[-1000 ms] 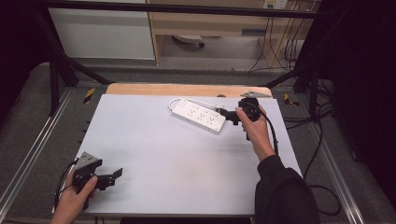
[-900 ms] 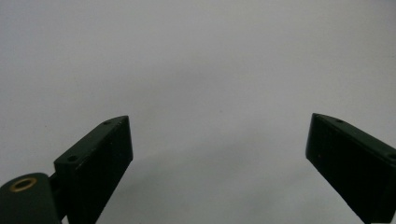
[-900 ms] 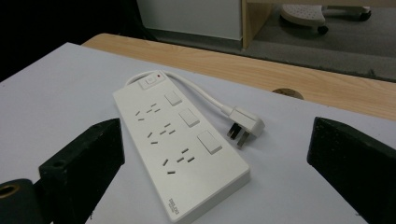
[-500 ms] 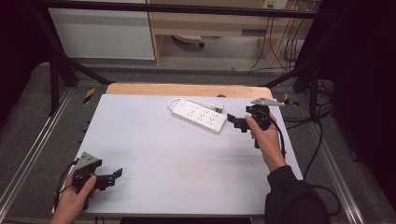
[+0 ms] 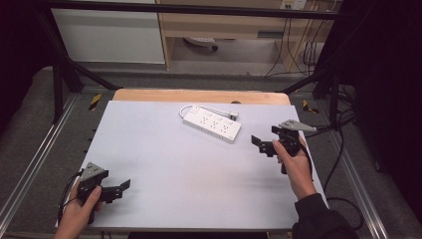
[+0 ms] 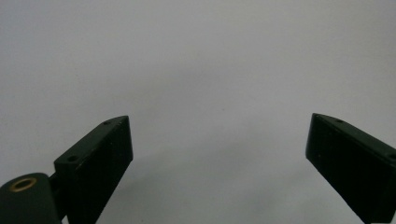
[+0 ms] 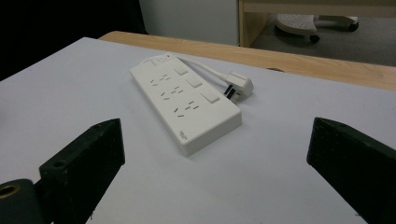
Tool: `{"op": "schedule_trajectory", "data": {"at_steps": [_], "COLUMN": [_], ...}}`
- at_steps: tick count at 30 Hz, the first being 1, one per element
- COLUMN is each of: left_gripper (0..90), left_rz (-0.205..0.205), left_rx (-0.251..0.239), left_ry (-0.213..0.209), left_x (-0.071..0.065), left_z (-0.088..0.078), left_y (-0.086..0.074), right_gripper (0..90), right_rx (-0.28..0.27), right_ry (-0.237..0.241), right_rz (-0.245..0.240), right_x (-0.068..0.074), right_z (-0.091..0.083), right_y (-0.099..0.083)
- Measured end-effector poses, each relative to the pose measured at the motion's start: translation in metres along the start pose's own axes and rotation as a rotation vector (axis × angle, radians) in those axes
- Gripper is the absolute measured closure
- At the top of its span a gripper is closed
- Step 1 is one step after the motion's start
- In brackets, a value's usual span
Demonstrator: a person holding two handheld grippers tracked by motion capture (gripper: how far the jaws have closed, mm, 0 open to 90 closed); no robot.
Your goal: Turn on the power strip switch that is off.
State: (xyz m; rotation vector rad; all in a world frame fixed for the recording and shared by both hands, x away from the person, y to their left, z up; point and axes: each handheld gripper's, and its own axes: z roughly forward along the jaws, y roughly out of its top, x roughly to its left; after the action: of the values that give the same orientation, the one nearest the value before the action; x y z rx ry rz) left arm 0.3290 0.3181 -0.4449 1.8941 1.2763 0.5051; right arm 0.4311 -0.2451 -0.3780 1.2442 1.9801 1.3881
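Both claws spread, nothing held.
High view: right claw [image 5: 262, 144] near power strip [image 5: 212, 122] at the surface's [image 5: 164, 164] far side; left claw [image 5: 119, 189] well apart. Left gripper view: bare surface. Right gripper view: strip ahead, its plug [image 7: 238, 86] beside it; probably an approach, needing forward reach.

I am seeing a plain pale grey bench [image 5: 164, 149] with no pattern, and a light wood strip [image 5: 199, 96] running along its far edge. The power strip [image 5: 212, 123] is showing white all over, its cord [image 7: 205, 70] and plug [image 7: 238, 86] white too, with rows of small dark socket slots. Both tongs, left [image 5: 124, 185] and right [image 5: 256, 141], are reading black, each topped by a grey plate. The person's sleeve [image 5: 318, 219] is appearing black.
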Motion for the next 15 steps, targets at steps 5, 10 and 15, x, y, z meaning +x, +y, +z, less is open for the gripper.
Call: {"op": "schedule_trajectory", "data": {"at_steps": [5,10,15], "left_gripper": [7.3,7.3,7.3], "left_rz": [-0.004,-0.006,-0.006], "left_rx": [-0.002,-0.004,-0.004], "left_ry": [0.000,-0.001,-0.001], "left_x": [0.000,0.000,0.000], "left_z": [0.000,-0.001,-0.001], "left_y": [0.000,0.000,0.000], "right_gripper": [4.4,4.3,4.4], "right_rx": [-0.012,-0.020,-0.037], "right_ry": [-0.001,-0.007,-0.028], "right_rz": [0.010,0.006,0.005], "right_x": [-0.001,-0.001,-0.002], "right_z": [-0.011,-0.022,-0.031], "right_y": [-0.011,-0.021,-0.034]}}
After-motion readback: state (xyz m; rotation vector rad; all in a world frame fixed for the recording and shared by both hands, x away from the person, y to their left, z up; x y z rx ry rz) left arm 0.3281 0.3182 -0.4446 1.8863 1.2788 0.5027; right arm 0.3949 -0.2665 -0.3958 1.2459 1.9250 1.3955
